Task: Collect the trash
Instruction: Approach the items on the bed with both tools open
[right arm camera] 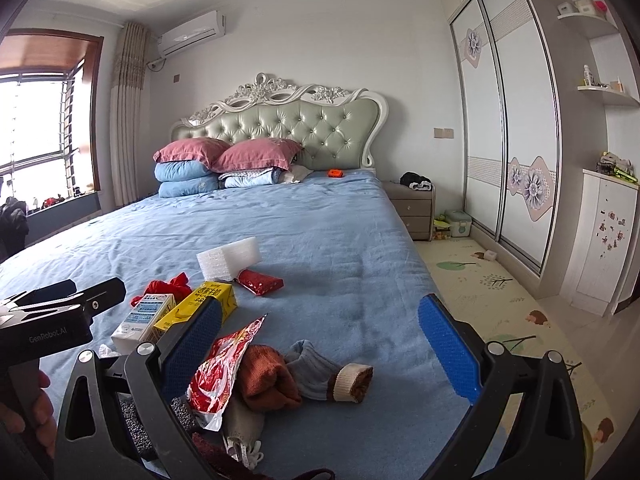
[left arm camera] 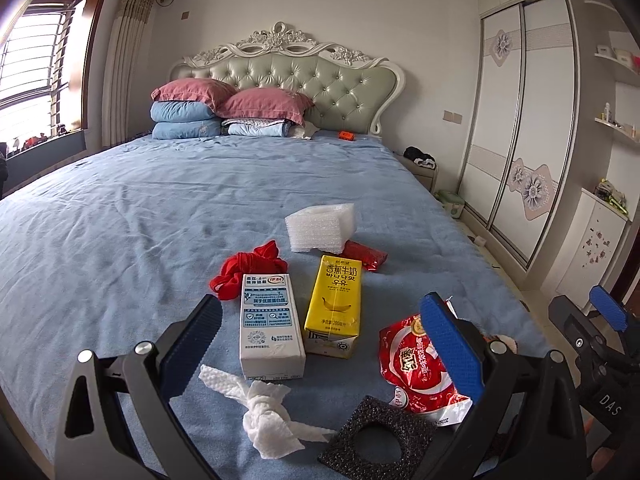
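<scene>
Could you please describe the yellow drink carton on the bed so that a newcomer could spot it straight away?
Look at the near end of the big blue bed, where the trash lies in a cluster. The yellow carton lies there beside a white carton. It is the only yellow item, with a banana printed on its face.

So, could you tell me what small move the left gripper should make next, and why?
Probably ease the left gripper forward and down onto the white milk carton. Its jaws are open and empty, the carton lies between its fingers, and nothing has been picked up yet.
</scene>
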Action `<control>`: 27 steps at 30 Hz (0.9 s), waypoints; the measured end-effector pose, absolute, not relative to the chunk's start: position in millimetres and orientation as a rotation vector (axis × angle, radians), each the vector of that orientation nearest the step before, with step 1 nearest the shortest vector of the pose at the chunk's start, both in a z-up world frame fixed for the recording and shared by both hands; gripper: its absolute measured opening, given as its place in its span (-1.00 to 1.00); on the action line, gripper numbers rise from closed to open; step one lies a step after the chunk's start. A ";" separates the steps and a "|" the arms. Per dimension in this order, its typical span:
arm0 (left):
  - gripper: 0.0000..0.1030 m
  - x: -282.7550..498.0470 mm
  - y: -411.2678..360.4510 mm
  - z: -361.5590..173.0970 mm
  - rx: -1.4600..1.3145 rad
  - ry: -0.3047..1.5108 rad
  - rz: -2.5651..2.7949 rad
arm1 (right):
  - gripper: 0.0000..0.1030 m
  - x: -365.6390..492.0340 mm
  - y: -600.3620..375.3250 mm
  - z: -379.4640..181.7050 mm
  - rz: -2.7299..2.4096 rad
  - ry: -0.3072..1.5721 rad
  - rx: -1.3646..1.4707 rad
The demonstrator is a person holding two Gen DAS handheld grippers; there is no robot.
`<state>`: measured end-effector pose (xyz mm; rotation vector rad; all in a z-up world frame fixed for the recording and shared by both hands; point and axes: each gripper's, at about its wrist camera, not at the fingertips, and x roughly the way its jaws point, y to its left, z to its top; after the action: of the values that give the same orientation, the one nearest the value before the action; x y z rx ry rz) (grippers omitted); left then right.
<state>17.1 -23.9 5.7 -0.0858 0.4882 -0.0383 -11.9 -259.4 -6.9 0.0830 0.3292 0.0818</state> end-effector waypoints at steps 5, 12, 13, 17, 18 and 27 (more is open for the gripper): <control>0.93 24.9 -31.7 6.3 -0.065 0.490 -0.036 | 0.85 -4.7 -268.9 -7.5 0.089 0.340 0.107; 0.93 29.0 -31.3 2.5 -0.075 0.506 -0.039 | 0.84 -3.0 -271.3 -11.0 0.103 0.355 0.120; 0.93 29.1 -30.1 1.3 -0.078 0.509 -0.039 | 0.84 -2.9 -271.1 -11.3 0.109 0.358 0.120; 0.93 27.0 -27.1 -1.3 -0.081 0.513 -0.035 | 0.84 -4.3 -265.9 -12.1 0.124 0.362 0.115; 0.93 26.2 -26.2 -1.9 -0.079 0.514 -0.032 | 0.84 -4.9 -263.9 -12.2 0.129 0.364 0.112; 0.93 15.9 -13.1 -6.4 -0.095 0.519 -0.020 | 0.84 -16.9 -246.3 -11.8 0.162 0.356 0.084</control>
<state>15.9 -13.1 -6.4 -0.0953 0.5186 -0.0197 -16.9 -246.3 -11.8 0.0836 0.3557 0.1625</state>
